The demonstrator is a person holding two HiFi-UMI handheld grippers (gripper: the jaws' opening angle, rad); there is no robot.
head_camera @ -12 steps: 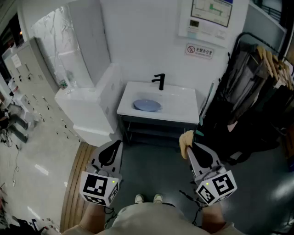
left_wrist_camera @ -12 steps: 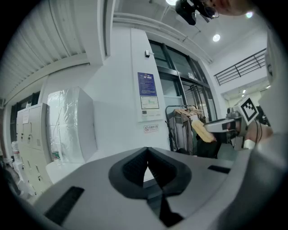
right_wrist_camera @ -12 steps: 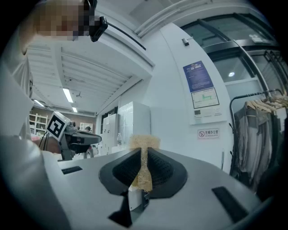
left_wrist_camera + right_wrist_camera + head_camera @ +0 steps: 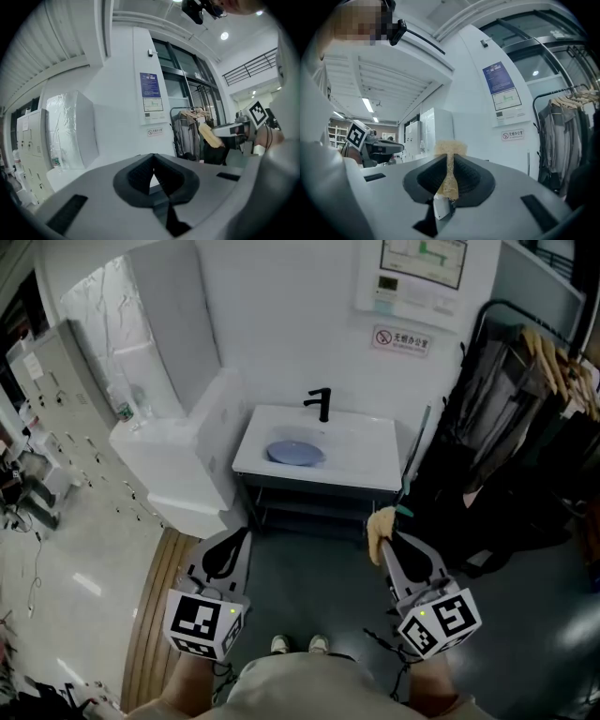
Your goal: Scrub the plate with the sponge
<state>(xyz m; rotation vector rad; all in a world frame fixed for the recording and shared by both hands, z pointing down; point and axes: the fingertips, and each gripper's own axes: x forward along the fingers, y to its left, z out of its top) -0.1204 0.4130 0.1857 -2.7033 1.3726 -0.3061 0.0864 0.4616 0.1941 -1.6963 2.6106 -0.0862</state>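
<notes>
Head view. White counter (image 4: 370, 457) against the back wall, black tap (image 4: 322, 404) at its rear edge. Blue plate (image 4: 295, 454) lies on the counter in front of the tap, left of centre, in what looks like a shallow basin, though the view is too far off to be sure.

Surroundings:
- Big white cabinet (image 4: 178, 465) just beside the counter's left end, reaching further forward than the counter.
- Clothes rack (image 4: 539, 381) with dark garments crowds the right end.
- Red-and-white sign (image 4: 401, 338) on the wall above, a framed chart (image 4: 422, 263) higher up.
- Dark floor (image 4: 309, 587) lies between the counter and the person's shoes (image 4: 300, 645). A wooden strip (image 4: 155, 615) runs along the floor at left.

Right claw (image 4: 386, 542) is clamped on a yellow sponge (image 4: 380, 526). The right gripper view shows the sponge (image 4: 449, 154) squeezed thin between the dark pads of the right claw (image 4: 449, 176), its frayed top sticking out past the tips.

Left claw (image 4: 228, 554) is closed with nothing in it. In the left gripper view its pads meet at the left claw (image 4: 152, 180).

Both claws are held low over the floor, well apart from the plate. The plate lies ahead of them, nearer the left claw's line, and the sponge is well short of the counter's front edge.
</notes>
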